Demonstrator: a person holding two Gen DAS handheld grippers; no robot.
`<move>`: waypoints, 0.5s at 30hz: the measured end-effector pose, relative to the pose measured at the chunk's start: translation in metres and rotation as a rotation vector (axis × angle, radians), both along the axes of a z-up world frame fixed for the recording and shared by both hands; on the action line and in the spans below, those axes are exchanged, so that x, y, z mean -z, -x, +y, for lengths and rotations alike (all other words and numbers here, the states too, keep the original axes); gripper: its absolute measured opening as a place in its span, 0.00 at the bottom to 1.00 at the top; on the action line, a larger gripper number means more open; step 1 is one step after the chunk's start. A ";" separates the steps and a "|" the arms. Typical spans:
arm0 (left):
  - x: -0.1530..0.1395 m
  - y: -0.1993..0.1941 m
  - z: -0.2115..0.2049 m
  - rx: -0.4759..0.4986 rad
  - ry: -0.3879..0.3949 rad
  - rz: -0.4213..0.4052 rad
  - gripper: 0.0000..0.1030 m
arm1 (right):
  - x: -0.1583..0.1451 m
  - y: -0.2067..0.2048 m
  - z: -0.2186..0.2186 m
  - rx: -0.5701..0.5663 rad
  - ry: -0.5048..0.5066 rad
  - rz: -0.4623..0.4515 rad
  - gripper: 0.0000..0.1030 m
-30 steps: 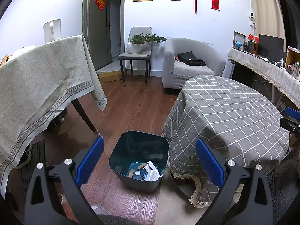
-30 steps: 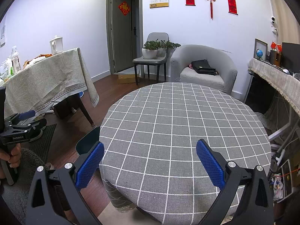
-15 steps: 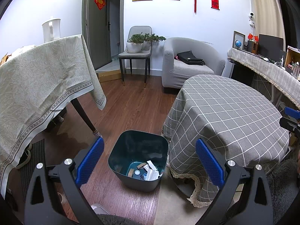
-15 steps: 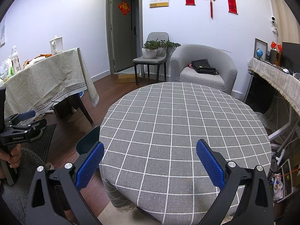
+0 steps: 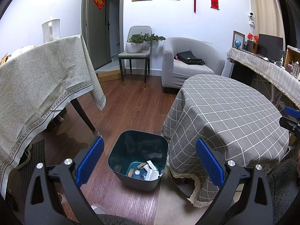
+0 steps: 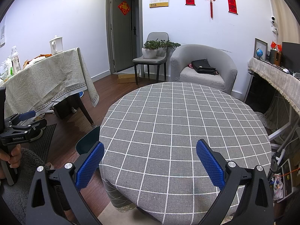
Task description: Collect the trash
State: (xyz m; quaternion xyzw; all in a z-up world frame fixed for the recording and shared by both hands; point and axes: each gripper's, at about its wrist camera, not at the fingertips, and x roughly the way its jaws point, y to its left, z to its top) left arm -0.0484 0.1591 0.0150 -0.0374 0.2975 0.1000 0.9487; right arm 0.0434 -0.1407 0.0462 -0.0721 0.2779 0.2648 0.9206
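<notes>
The left gripper (image 5: pixel 149 159) hangs spread wide with nothing between its blue pads, looking down on the dark teal bin (image 5: pixel 138 177) that stands on the wood floor just beside the draped edge of the round table (image 5: pixel 225 116). The right gripper (image 6: pixel 150 161) is likewise splayed and empty, poised over the near edge of that same table, whose grey checked cloth shows no litter anywhere in the right wrist view. The trash (image 5: pixel 148 171) that can be seen lies at the bottom of the bin: white paper scraps, a couple of brownish pieces and a small round lid or cap, none of it reaching far up the walls. Judged from this, the collecting appears largely or wholly finished, since the table in front of the person carries nothing to pick up and neither tool is carrying anything. What might remain is uncertain; the longer table with the pale patterned cloth (image 6: pixel 46 82) holds bottles, a white kettle (image 6: pixel 56 45) and some packets at its far end, but whether any of that counts as rubbish cannot be told. The floor around the bin shows no loose pieces, though part of it is hidden behind the gripper arms.
</notes>
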 end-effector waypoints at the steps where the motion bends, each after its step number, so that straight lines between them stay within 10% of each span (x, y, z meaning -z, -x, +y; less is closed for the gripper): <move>1: 0.000 0.000 0.000 0.000 0.000 0.000 0.97 | 0.000 0.000 0.000 0.000 0.000 0.000 0.96; 15: 0.001 0.000 -0.001 0.002 0.001 0.003 0.97 | 0.000 0.000 0.000 0.000 0.001 0.000 0.96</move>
